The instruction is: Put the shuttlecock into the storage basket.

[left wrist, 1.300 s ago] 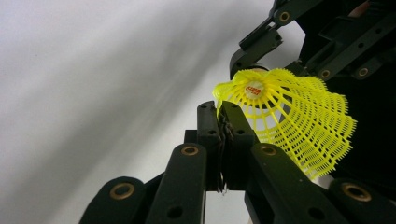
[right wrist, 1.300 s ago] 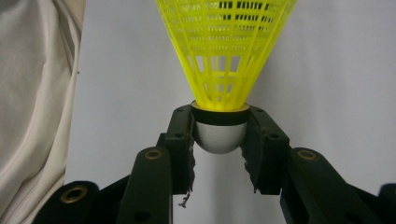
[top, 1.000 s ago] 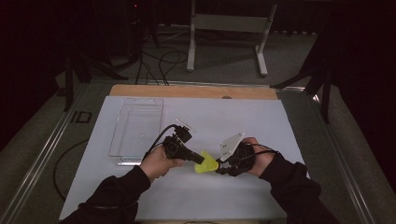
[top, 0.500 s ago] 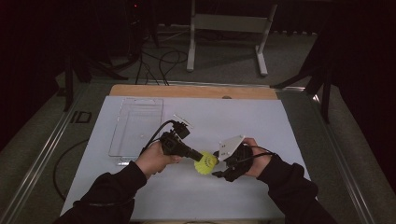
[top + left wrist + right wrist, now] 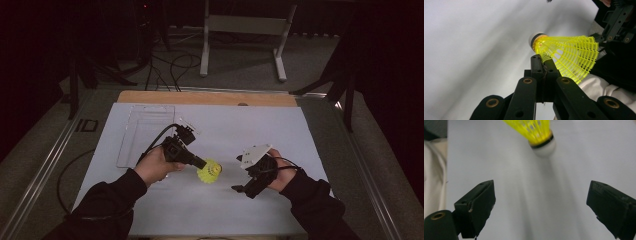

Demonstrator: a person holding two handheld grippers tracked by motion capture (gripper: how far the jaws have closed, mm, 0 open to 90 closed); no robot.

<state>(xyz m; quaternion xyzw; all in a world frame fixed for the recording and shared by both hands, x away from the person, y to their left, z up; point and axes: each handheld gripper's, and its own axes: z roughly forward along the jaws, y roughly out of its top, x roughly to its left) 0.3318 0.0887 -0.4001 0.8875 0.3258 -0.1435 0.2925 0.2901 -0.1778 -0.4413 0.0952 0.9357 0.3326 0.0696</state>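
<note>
A yellow shuttlecock (image 5: 209,172) with a white cork tip hangs just above the white mat, near the table's front middle. My left gripper (image 5: 200,164) is shut on the edge of its mesh skirt; in the left gripper view the jaws (image 5: 543,61) pinch the skirt of the shuttlecock (image 5: 566,53), with the cork pointing up and to the left. My right gripper (image 5: 237,174) stands open a short way to the right of it, apart from it. In the right gripper view the shuttlecock (image 5: 539,132) sits beyond the wide-open right gripper (image 5: 542,192), cork toward me.
A clear plastic tray (image 5: 145,132) lies on the white mat (image 5: 260,125) at the back left. A wooden strip (image 5: 205,97) runs along the table's far edge. A metal stand (image 5: 245,30) and cables are on the floor behind.
The two grippers were together at the shuttlecock. The right gripper has opened and drawn back to the right, while the left gripper keeps hold of the shuttlecock.
</note>
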